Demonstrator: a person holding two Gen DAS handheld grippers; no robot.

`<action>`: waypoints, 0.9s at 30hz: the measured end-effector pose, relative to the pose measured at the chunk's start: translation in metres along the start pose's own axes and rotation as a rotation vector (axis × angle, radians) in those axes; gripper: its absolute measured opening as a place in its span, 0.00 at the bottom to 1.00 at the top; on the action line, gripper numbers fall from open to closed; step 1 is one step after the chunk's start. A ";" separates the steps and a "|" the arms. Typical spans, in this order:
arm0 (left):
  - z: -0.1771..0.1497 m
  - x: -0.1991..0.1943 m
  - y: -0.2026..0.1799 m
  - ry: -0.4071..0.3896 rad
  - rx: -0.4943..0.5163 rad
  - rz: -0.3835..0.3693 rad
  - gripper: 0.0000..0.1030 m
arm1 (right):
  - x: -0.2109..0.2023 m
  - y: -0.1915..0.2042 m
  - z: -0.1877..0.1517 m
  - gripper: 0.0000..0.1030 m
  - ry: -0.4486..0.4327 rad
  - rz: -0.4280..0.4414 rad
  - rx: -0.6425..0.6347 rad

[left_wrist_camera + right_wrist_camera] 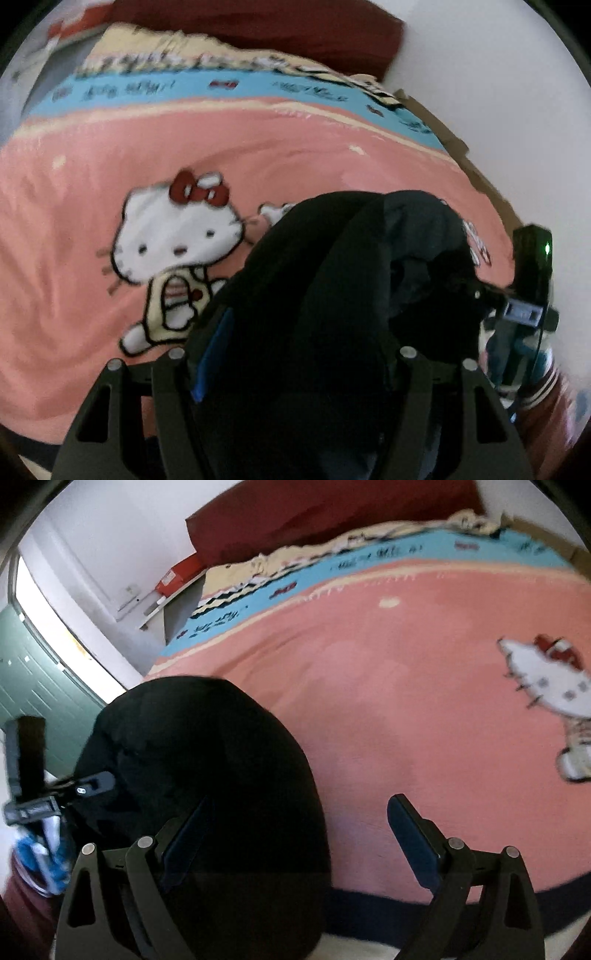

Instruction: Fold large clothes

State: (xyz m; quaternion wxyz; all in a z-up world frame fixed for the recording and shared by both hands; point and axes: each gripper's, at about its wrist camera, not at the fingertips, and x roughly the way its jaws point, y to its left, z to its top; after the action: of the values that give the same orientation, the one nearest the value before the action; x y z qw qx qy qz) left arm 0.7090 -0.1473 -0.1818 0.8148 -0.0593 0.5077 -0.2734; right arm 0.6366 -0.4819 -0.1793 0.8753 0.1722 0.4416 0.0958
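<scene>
A large black garment (332, 288) hangs bunched over the pink Hello Kitty bedspread (92, 177). In the left wrist view it fills the space between my left gripper's fingers (212, 354), so the left gripper (295, 350) looks shut on it, though the right finger is hidden by cloth. In the right wrist view the same garment (199, 760) drapes over the left finger (184, 845), while the right finger (413, 838) stands well apart over the bedspread (388, 701). My right gripper (299, 840) is open. The other gripper shows at the left edge (29, 775).
A dark red pillow (314, 513) lies at the head of the bed. A red box (177, 578) sits on a white bedside shelf (162, 605). A white wall (498, 92) borders the bed on one side, a green door (40, 686) on the other.
</scene>
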 end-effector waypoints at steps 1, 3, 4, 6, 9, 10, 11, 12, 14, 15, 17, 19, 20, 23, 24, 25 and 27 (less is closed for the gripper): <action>-0.001 0.006 0.006 0.012 -0.027 -0.006 0.61 | 0.010 0.001 0.001 0.91 0.013 0.014 0.010; -0.004 0.013 0.017 0.022 -0.076 -0.017 0.61 | 0.023 0.005 0.002 0.91 0.032 0.036 0.021; -0.005 0.013 0.019 0.017 -0.083 -0.021 0.61 | 0.030 0.007 0.002 0.91 0.046 0.042 0.029; -0.006 0.011 0.018 0.017 -0.075 -0.012 0.59 | 0.040 0.016 0.001 0.81 0.054 0.038 0.018; -0.009 0.003 0.010 0.023 -0.054 0.012 0.27 | 0.043 0.030 0.002 0.27 0.057 0.036 -0.011; -0.011 -0.001 0.007 0.017 -0.042 0.029 0.18 | 0.041 0.033 0.002 0.19 0.054 0.033 -0.021; -0.011 -0.004 0.005 0.012 -0.035 0.037 0.15 | 0.037 0.039 0.002 0.15 0.049 0.031 -0.039; -0.014 -0.013 0.001 0.001 -0.020 0.043 0.13 | 0.032 0.043 0.002 0.14 0.044 0.026 -0.054; -0.019 -0.034 -0.009 -0.032 0.000 0.044 0.11 | 0.016 0.055 0.000 0.12 0.026 0.023 -0.090; -0.022 -0.046 -0.012 -0.046 0.004 0.041 0.11 | 0.005 0.062 -0.002 0.12 0.015 0.023 -0.112; -0.030 -0.072 -0.021 -0.072 0.021 0.040 0.11 | -0.025 0.082 -0.009 0.11 -0.018 0.031 -0.169; -0.046 -0.113 -0.033 -0.119 0.055 0.035 0.11 | -0.058 0.104 -0.022 0.11 -0.054 0.048 -0.243; -0.052 -0.125 -0.037 -0.134 0.064 0.033 0.11 | -0.073 0.116 -0.029 0.11 -0.068 0.053 -0.286; -0.091 -0.180 -0.045 -0.205 0.078 -0.017 0.11 | -0.124 0.153 -0.064 0.11 -0.109 0.055 -0.413; -0.109 -0.199 -0.049 -0.224 0.098 -0.017 0.11 | -0.142 0.162 -0.080 0.11 -0.128 0.071 -0.441; -0.128 -0.215 -0.053 -0.242 0.116 -0.028 0.11 | -0.153 0.169 -0.091 0.11 -0.140 0.077 -0.459; -0.159 -0.237 -0.057 -0.257 0.126 -0.065 0.11 | -0.180 0.181 -0.122 0.11 -0.159 0.102 -0.493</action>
State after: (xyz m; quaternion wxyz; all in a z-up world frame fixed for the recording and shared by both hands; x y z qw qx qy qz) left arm 0.4706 -0.0471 -0.0481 0.8659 -0.0589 0.3790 -0.3211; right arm 0.4289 -0.3464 -0.0432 0.9168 -0.0172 0.3256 0.2304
